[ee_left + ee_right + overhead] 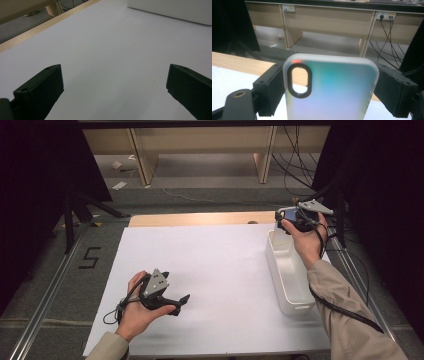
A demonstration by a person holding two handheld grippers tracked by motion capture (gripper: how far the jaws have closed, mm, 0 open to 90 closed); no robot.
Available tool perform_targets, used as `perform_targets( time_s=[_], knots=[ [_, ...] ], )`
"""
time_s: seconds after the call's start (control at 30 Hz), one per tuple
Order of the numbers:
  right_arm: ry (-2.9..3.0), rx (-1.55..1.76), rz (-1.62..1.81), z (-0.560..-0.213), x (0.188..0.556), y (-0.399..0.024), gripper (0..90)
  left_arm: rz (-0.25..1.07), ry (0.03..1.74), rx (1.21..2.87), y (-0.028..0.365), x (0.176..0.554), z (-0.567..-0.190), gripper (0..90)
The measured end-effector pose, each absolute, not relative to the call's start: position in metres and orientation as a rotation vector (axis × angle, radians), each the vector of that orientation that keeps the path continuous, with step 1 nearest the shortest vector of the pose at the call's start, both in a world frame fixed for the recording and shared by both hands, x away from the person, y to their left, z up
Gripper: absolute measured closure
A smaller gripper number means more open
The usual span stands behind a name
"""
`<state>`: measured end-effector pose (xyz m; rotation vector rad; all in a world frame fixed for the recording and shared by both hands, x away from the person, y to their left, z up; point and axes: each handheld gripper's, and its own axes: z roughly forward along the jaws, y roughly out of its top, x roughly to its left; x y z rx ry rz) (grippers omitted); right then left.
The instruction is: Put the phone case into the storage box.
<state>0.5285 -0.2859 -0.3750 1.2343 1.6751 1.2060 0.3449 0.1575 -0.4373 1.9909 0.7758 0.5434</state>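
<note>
White paper covers the table (210, 270), where the left tool (181, 301) hovers with jaws wide apart and nothing between them. Right of it, above the far end of the white plastic bin (290, 285), the right tool (329, 87) clamps a translucent phone case (332, 92) by its edges. Judging from this, the case is picked up, and setting it down is left.

A white bin (290, 285) sits at the white table's (210, 270) right edge; cables (300, 165) trail behind.

Beige jacket sleeves (350, 320); black hand-held grippers (186, 298) with grey three-cornered plates and trailing black cables.
</note>
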Motion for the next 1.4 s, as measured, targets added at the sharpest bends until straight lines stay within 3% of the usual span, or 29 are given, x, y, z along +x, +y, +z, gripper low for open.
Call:
perform_targets(
  time_s=[1.4],
  knots=[
    [1.715, 1.239, 1.116, -0.393, 0.537, -0.276, 17.5, 0.540, 0.773, 1.991, 0.157, 0.345, -0.437, 0.2]
  ],
)
